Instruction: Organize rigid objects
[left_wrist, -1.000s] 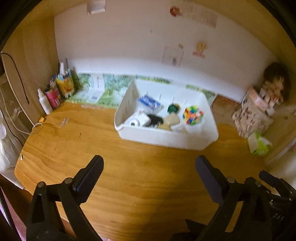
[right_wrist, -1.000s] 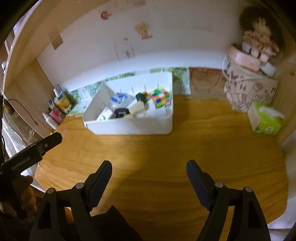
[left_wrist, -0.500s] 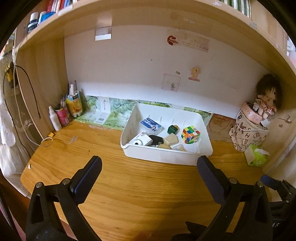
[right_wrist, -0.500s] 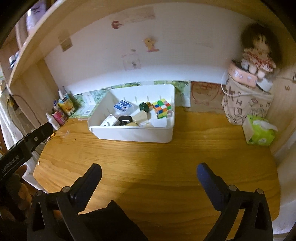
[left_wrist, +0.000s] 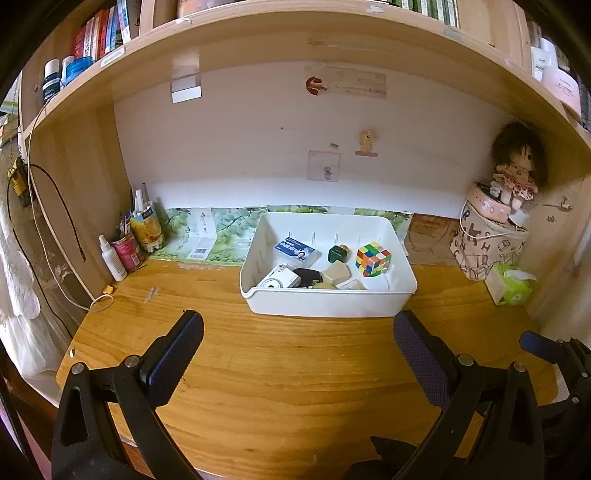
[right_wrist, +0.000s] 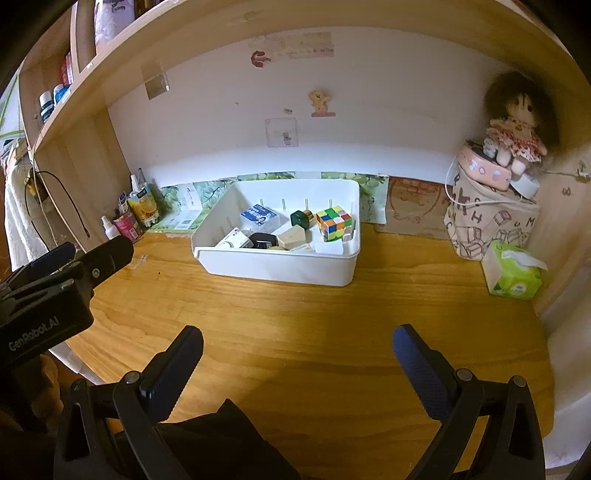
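Left gripper (left_wrist: 297, 332): jaws spread wide, nothing between them, hanging above the bare wooden desk (left_wrist: 295, 369) in the lower half of the left wrist view. No pad touches any object.

Right gripper (right_wrist: 297, 345): jaws at full spread, empty, above the desk in the lower half of the right wrist view. In that same view the left gripper's body enters from the left edge; white lettering on its black housing (right_wrist: 33, 332) reads roughly "GenRobot.AI".

Task objects: all sit inside the white bin (left_wrist: 328, 301), which stands at frame centre on the desk, close to the back wall and well apart from both grippers. Contents:
- multicoloured puzzle cube (left_wrist: 373, 258), right part of the bin;
- dark green bottle with a gold cap (left_wrist: 339, 253), just left of the cube;
- blue-and-white box (left_wrist: 294, 251), rear left; its print is too small to read;
- white instant camera (left_wrist: 279, 282), front left;
- black item (left_wrist: 307, 277) beside the camera;
- beige blocks (left_wrist: 336, 274), front centre.

A patterned bag (right_wrist: 487, 218) at the right edge carries large capital letters; no whole word can be read.
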